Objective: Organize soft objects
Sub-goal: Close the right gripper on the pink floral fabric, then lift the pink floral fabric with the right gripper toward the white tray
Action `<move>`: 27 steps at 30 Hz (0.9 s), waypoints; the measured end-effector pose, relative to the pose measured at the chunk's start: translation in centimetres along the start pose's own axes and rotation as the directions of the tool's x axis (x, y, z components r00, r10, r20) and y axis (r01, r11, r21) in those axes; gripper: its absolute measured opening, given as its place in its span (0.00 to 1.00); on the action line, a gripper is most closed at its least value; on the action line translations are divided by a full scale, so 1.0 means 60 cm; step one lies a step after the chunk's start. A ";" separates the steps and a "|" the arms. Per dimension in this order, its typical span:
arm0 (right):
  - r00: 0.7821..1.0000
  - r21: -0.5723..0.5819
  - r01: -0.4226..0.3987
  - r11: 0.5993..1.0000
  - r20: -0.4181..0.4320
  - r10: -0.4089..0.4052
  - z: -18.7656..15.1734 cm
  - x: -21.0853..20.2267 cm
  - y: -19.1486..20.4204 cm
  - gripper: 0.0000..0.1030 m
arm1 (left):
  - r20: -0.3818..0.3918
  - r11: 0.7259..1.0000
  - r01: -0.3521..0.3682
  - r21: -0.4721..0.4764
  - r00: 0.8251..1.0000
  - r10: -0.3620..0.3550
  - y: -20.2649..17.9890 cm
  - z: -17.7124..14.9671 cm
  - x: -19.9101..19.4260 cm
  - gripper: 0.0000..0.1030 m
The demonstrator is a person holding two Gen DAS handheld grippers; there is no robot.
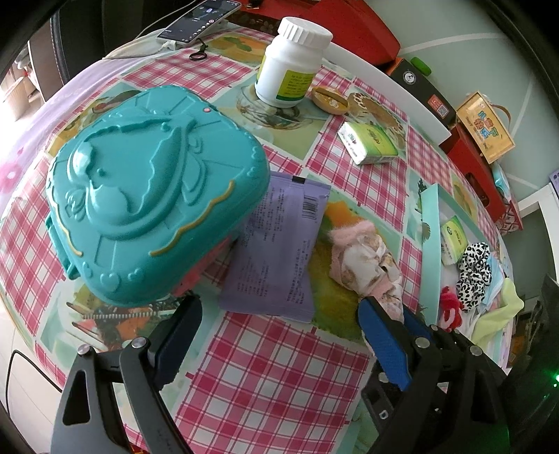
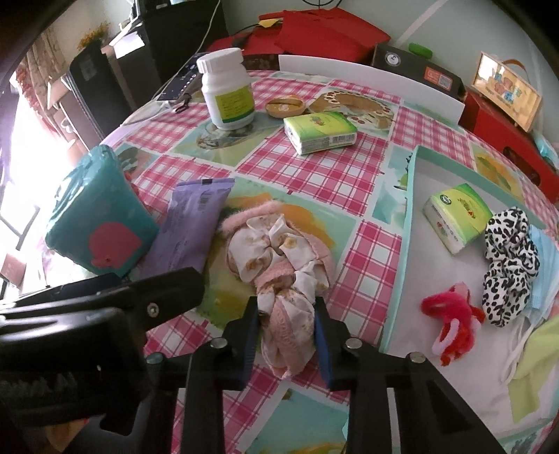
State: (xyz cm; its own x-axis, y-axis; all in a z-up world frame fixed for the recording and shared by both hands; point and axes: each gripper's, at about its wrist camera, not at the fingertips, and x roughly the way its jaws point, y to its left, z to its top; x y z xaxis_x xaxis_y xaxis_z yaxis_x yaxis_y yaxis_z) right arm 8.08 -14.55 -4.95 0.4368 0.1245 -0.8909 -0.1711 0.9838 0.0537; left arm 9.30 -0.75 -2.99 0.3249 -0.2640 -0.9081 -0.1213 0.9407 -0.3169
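A pink-and-white fuzzy cloth item (image 2: 279, 258) lies crumpled on the checked tablecloth; it also shows in the left wrist view (image 1: 363, 258). My right gripper (image 2: 287, 324) is shut on its near end. My left gripper (image 1: 279, 314) is open and empty above the tablecloth, in front of a purple soft pack (image 1: 279, 244). A mint-rimmed white tray (image 2: 412, 195) at the right holds a tissue pack (image 2: 457, 213), a leopard-print scrunchie (image 2: 510, 265), a red fuzzy hair tie (image 2: 450, 321), a blue face mask (image 2: 546, 258) and a yellow-green cloth (image 2: 538, 352).
A teal plastic toy case (image 1: 146, 209) stands at the left, touching the purple pack. A white pill bottle (image 1: 290, 63), a small brown dish (image 1: 330, 101) and a green tissue pack (image 1: 370, 143) sit farther back. A phone (image 1: 199, 21) lies at the far edge.
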 end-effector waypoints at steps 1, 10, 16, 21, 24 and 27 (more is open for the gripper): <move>1.000 0.005 -0.003 1.000 -0.001 0.003 -0.001 -0.001 -0.001 0.27 | 0.000 1.000 0.000 0.000 1.000 0.000 0.000 0.000 0.000 0.89; 1.000 0.042 -0.001 0.999 0.015 0.001 -0.006 -0.025 -0.019 0.24 | 0.005 1.000 -0.010 -0.017 1.000 0.010 0.003 0.001 0.002 0.89; 0.999 0.086 -0.003 0.996 0.041 -0.001 -0.007 -0.047 -0.040 0.24 | 0.014 0.999 -0.015 -0.040 1.000 0.015 0.005 0.002 0.004 0.89; 0.996 0.119 -0.012 0.993 0.087 0.002 -0.004 -0.073 -0.058 0.23 | 0.030 0.999 -0.007 -0.044 1.000 0.008 -0.002 0.007 0.007 0.89; 0.995 0.136 -0.019 0.990 0.101 0.005 -0.004 -0.080 -0.067 0.23 | 0.027 0.999 -0.014 -0.033 1.000 0.015 -0.009 0.008 0.015 0.89; 0.994 0.155 -0.024 0.988 0.113 0.006 -0.005 -0.088 -0.077 0.23 | 0.016 1.000 -0.007 -0.008 1.000 0.007 -0.019 0.009 0.022 0.89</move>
State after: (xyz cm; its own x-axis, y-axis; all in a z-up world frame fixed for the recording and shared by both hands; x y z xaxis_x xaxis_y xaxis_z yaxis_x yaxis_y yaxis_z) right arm 6.32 -19.79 -0.64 0.5324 0.1446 -0.8340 -0.0426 0.9886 0.1443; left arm 10.39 -2.09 -3.70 0.3389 -0.2544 -0.9058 -0.1306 0.9407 -0.3131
